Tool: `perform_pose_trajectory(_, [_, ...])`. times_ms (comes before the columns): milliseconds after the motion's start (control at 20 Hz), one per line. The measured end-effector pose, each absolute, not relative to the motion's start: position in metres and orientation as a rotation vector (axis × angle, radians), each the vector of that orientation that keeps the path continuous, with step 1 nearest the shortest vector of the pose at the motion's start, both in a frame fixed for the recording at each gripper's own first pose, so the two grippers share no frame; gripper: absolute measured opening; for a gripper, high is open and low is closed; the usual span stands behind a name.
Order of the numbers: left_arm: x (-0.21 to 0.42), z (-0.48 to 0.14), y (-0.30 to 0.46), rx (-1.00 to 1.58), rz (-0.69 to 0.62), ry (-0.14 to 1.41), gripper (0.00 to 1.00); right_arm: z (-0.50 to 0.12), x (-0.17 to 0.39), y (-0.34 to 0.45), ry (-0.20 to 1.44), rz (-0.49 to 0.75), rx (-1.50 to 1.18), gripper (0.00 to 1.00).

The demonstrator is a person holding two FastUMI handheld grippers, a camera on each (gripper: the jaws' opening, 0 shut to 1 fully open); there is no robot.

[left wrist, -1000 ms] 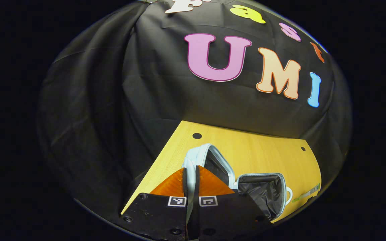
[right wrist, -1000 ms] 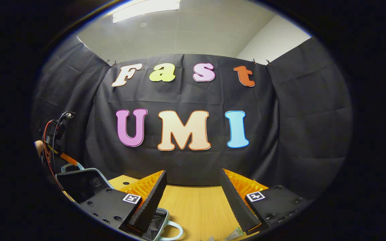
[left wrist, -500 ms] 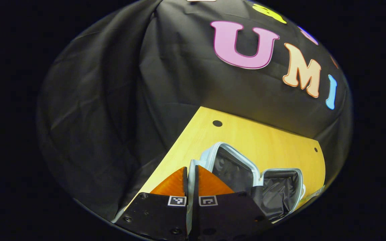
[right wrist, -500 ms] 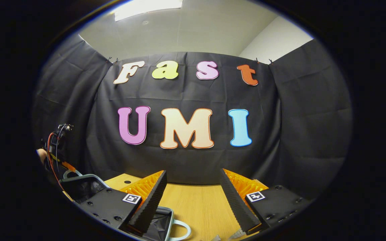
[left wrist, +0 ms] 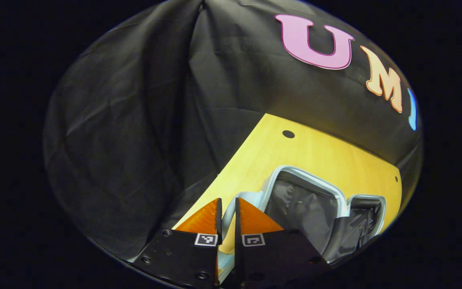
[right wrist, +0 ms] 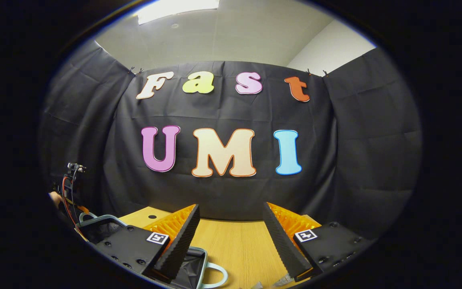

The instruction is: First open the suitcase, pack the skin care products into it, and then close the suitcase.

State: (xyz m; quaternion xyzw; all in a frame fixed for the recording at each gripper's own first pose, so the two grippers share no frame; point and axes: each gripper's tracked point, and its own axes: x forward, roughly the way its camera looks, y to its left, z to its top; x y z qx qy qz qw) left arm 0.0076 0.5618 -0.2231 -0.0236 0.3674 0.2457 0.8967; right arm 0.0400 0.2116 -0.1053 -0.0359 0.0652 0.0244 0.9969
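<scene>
At two o'clock from my left claw (left wrist: 227, 208), pinching the lid handle (left wrist: 242, 199), the suitcase (left wrist: 315, 200) is lying open; my right claw (right wrist: 231, 228) is gaping empty.

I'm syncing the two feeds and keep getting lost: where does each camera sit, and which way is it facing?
Left gripper view: rides the left gripper, tilted down at the table's left corner and the open suitcase; its own orange fingers close on the lid's handle.
Right gripper view: rides the right gripper, level, facing the back wall; its own fingers stand wide apart, with the other gripper far left.
Shared: the suitcase and the table.
</scene>
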Motion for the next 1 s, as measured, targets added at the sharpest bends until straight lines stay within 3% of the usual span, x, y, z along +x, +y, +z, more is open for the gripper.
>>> perform_pose_trajectory(250, [0.015, -0.193, 0.537, -0.047, 0.511, 0.638, 0.92, -0.103, 0.04, 0.199, 0.118, 0.058, -0.07, 0.98])
perform_pose_trajectory(600, [0.014, -0.087, 0.46, -0.047, 0.514, 0.24, 0.93, -0.09, 0.044, 0.16, 0.089, 0.085, -0.047, 0.99])
perform_pose_trajectory(1000, [-0.039, 0.0, 0.369, -0.058, 0.437, 0.06, 0.94, -0.077, 0.05, 0.109, 0.065, 0.13, -0.028, 0.99])
